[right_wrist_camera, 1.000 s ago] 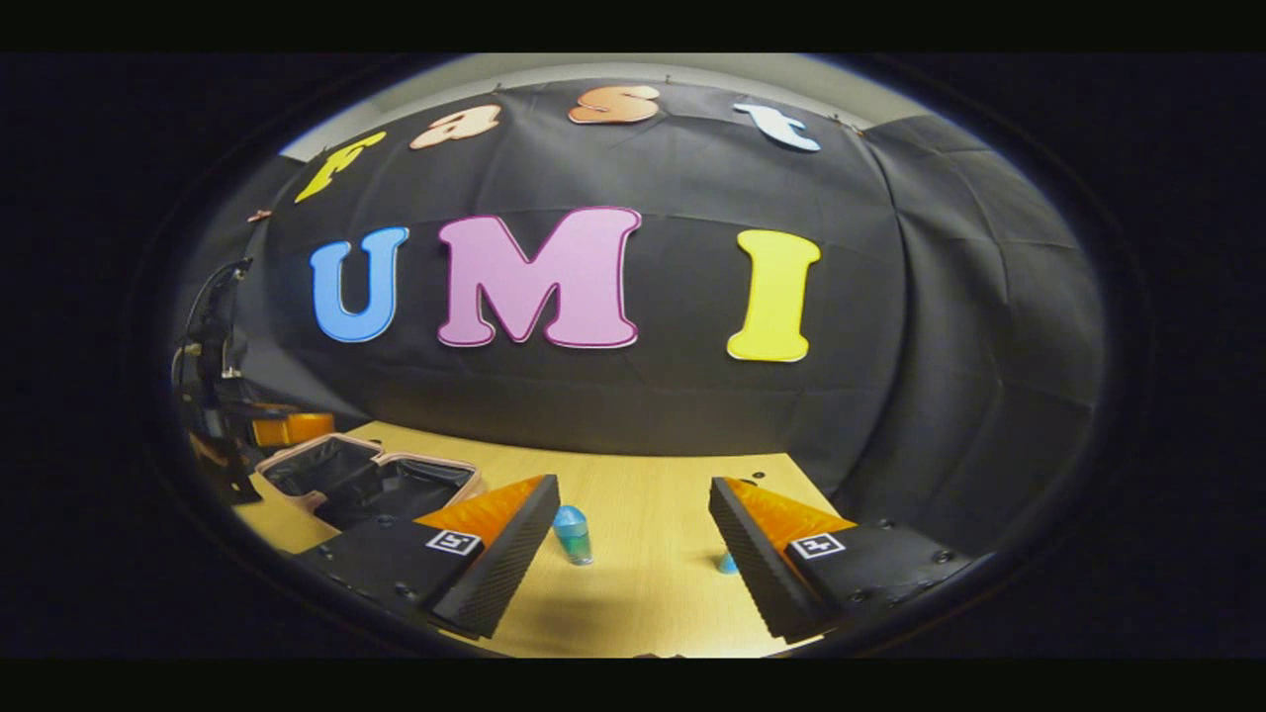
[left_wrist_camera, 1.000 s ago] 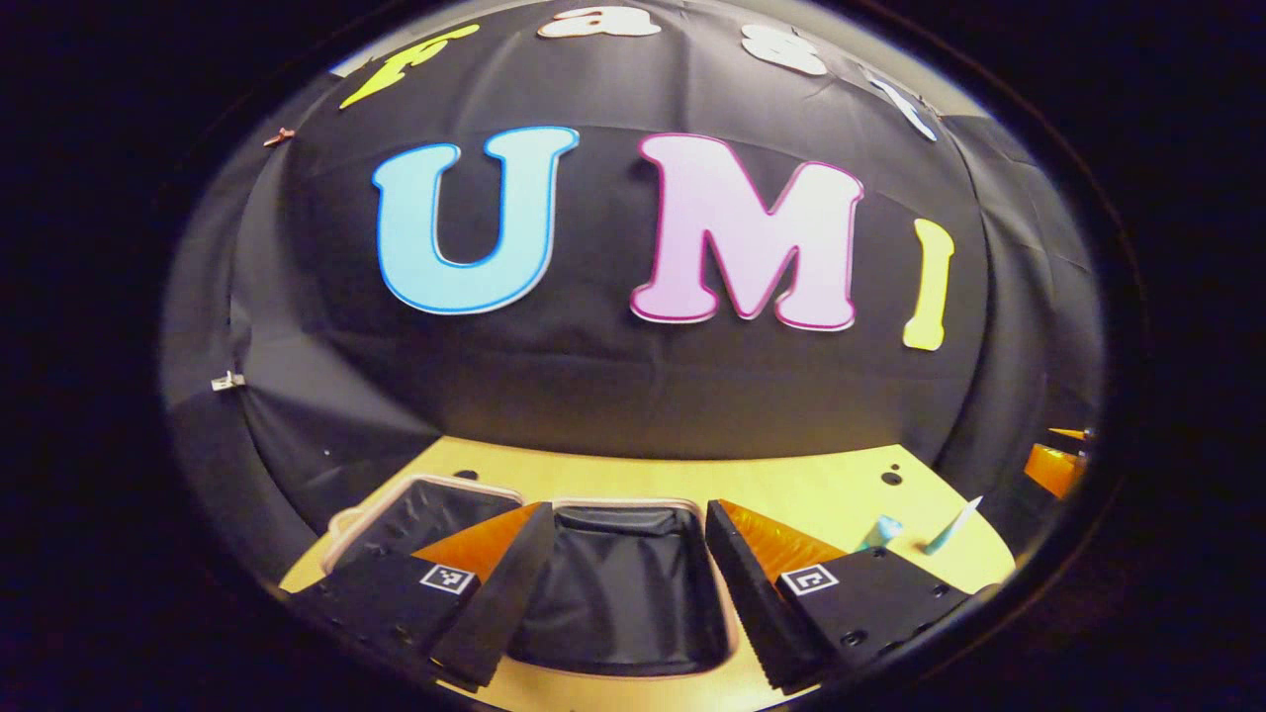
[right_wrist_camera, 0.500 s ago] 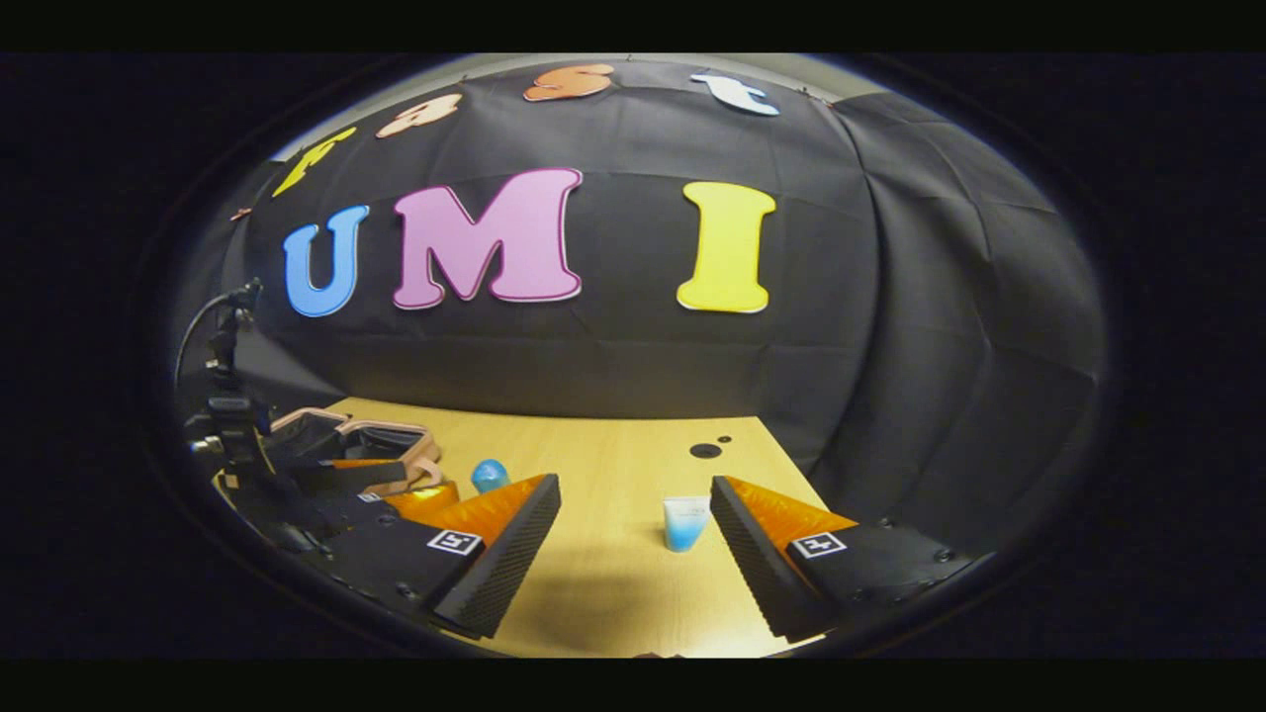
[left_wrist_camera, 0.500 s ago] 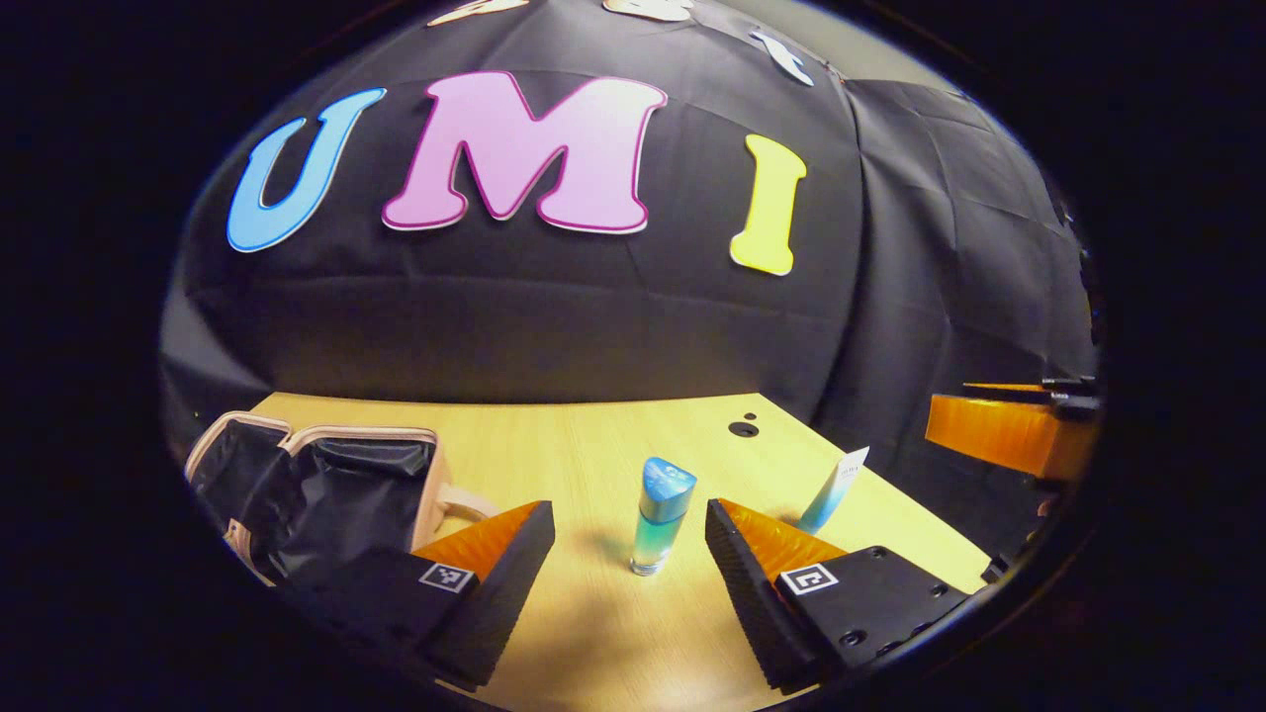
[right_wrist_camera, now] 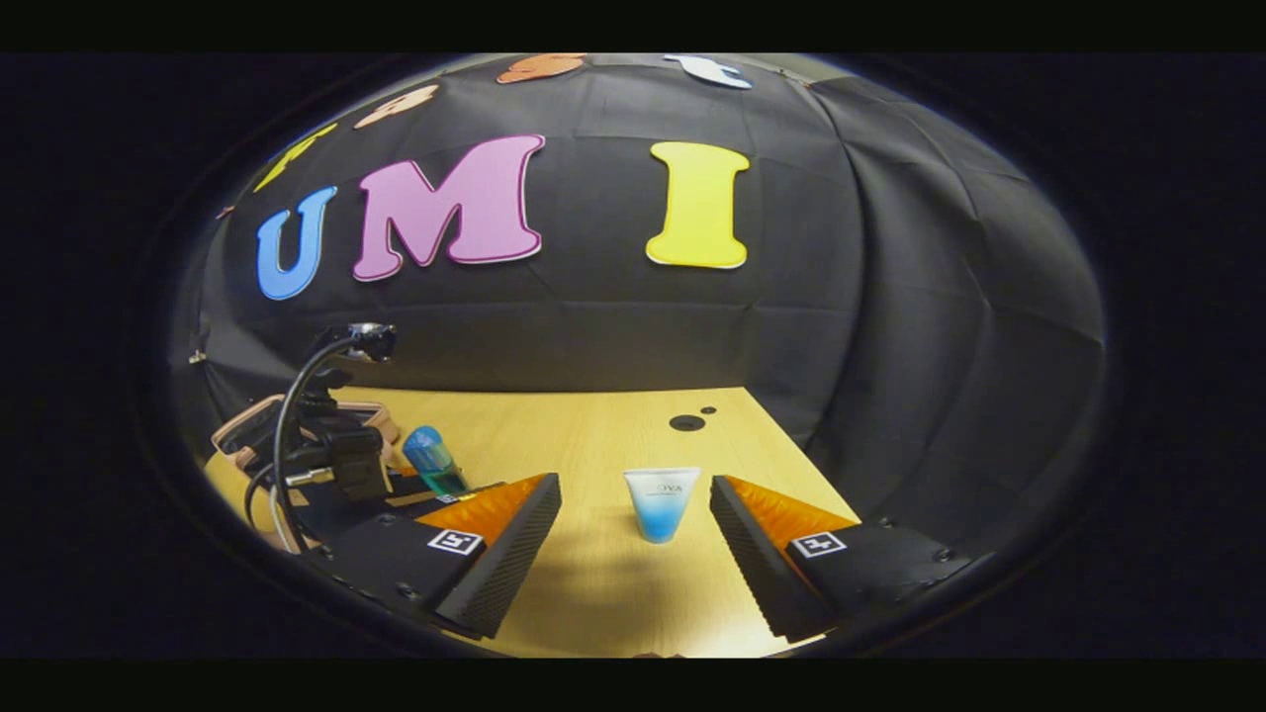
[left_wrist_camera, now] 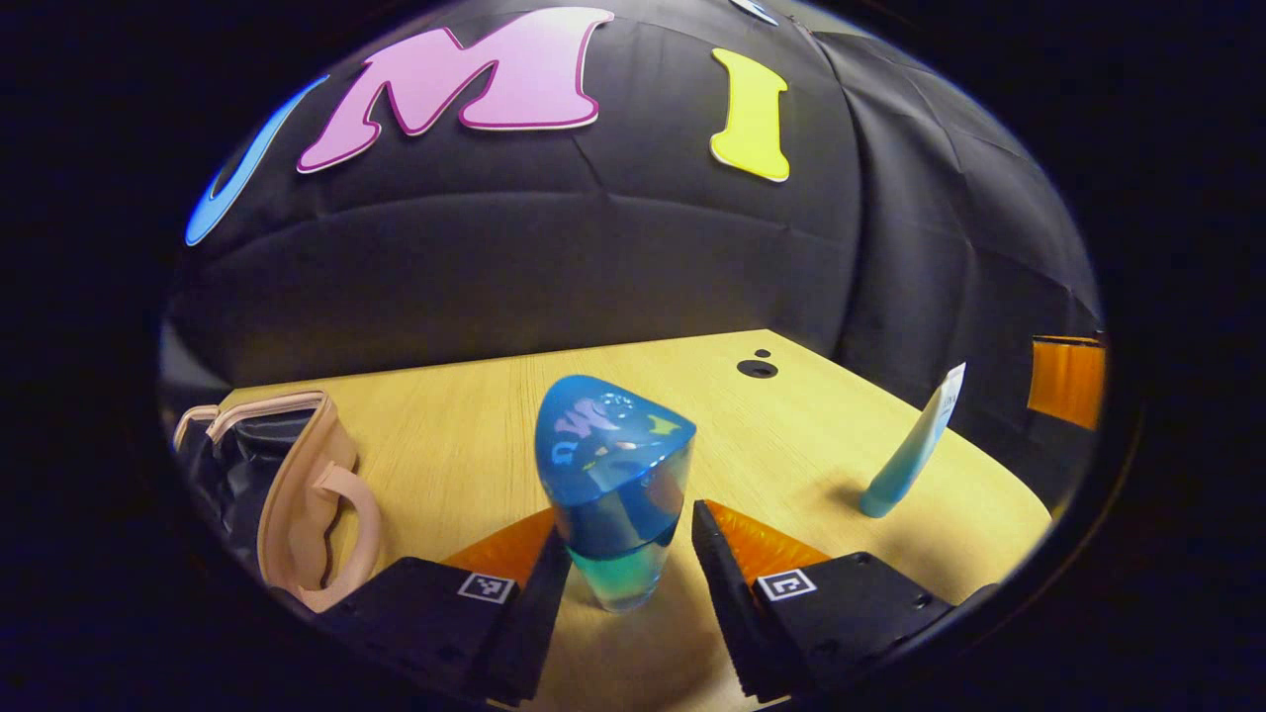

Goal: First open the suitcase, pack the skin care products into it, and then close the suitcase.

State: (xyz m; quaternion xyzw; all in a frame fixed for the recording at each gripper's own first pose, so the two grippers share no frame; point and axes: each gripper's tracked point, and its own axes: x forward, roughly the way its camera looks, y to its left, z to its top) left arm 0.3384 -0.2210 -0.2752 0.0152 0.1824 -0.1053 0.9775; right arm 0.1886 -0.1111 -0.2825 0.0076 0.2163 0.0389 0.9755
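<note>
Blue bottle stands upright on the wooden table, right between the left gripper fingers. Fingers spread on either side of the bottle base; left finger looks touching or nearly so, a thin gap shows on the right side, so no pinch yet. Bottle has a rounded blue cap, teal tint toward the bottom.

Tube stands cap-down on the table, just ahead of the right gripper, roughly centred on the gap. Fingers spread wide, not touching it. White top, blue fading downward.

In the left gripper view the tube leans a bit, well right of the bottle, near the table's right edge.

Suitcase lies at the table's left side, open: dark lining visible, beige shell and handle facing the bottle. Near but apart from it.

In the right gripper view the bottle sits left, with the left gripper and its cable in front of the suitcase.

Two dark holes in the tabletop at the far edge.
</note>
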